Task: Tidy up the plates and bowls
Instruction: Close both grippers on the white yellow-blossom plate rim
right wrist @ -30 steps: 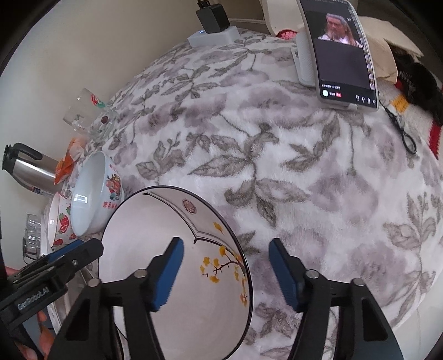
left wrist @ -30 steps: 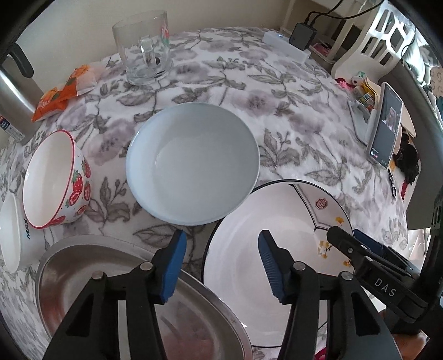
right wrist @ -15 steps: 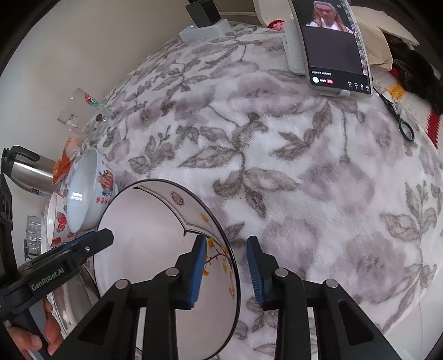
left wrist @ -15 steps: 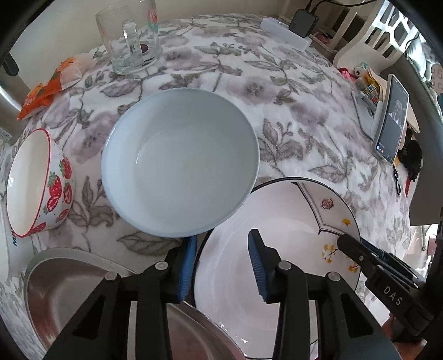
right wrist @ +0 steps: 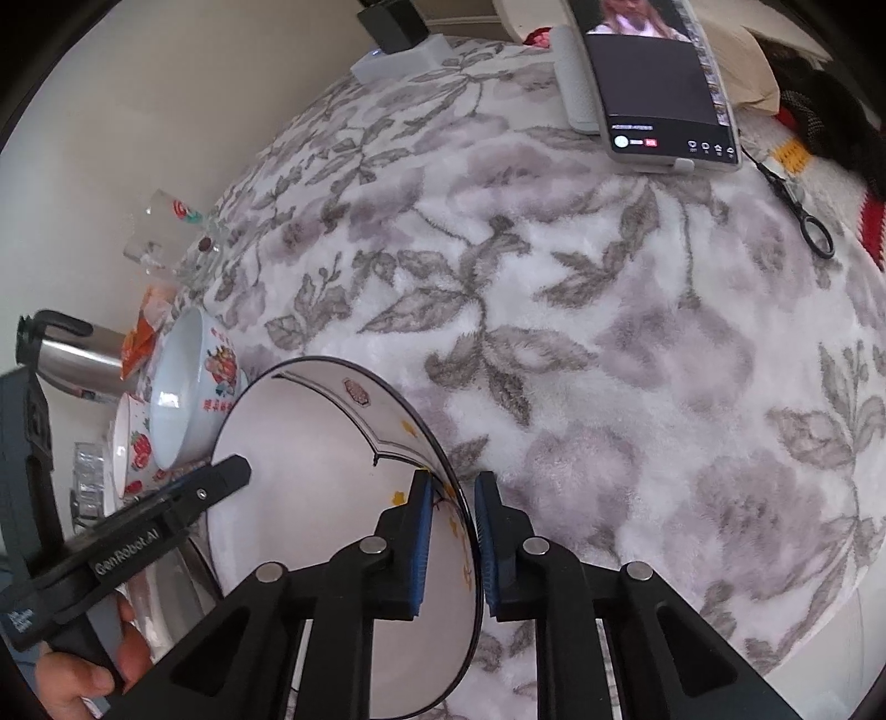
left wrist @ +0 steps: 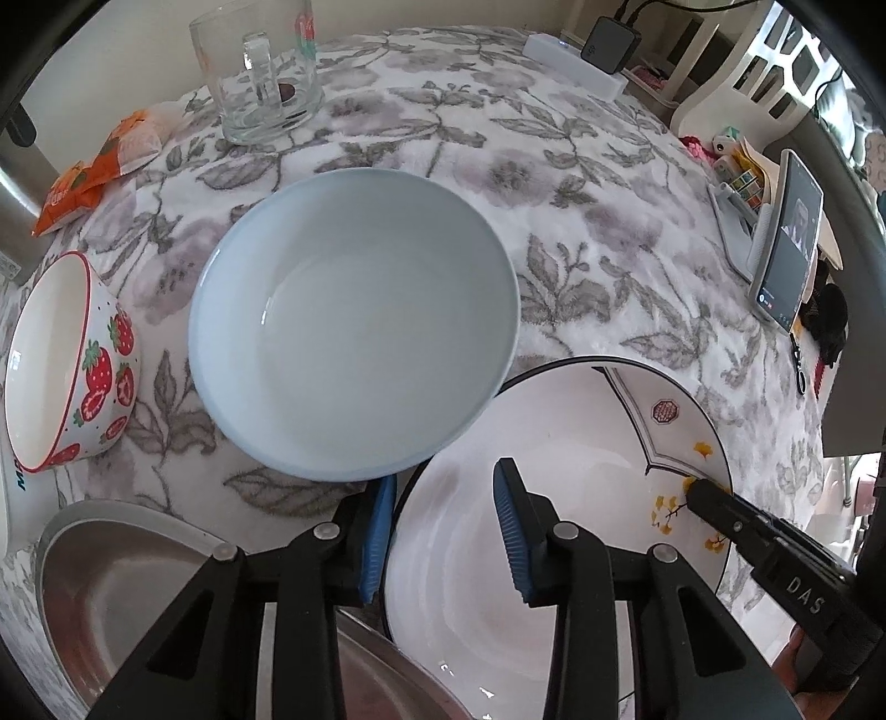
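Observation:
A white plate with a black rim and yellow flowers lies at the near right; it also shows in the right wrist view. My right gripper is shut on its right rim. My left gripper straddles its left rim, jaws partly closed with a gap on the inner side. A pale blue bowl sits just behind. A strawberry bowl stands at the left, beside another white bowl. A steel plate lies under the left gripper.
A glass mug and an orange packet are at the back left. A steel kettle stands by the wall. A phone on a stand, scissors and a charger are on the floral cloth.
Both grippers narrowed around the flowered plate's rim. The right one went from wide open to shut on it. The left one moved forward and closed partway over the left rim.

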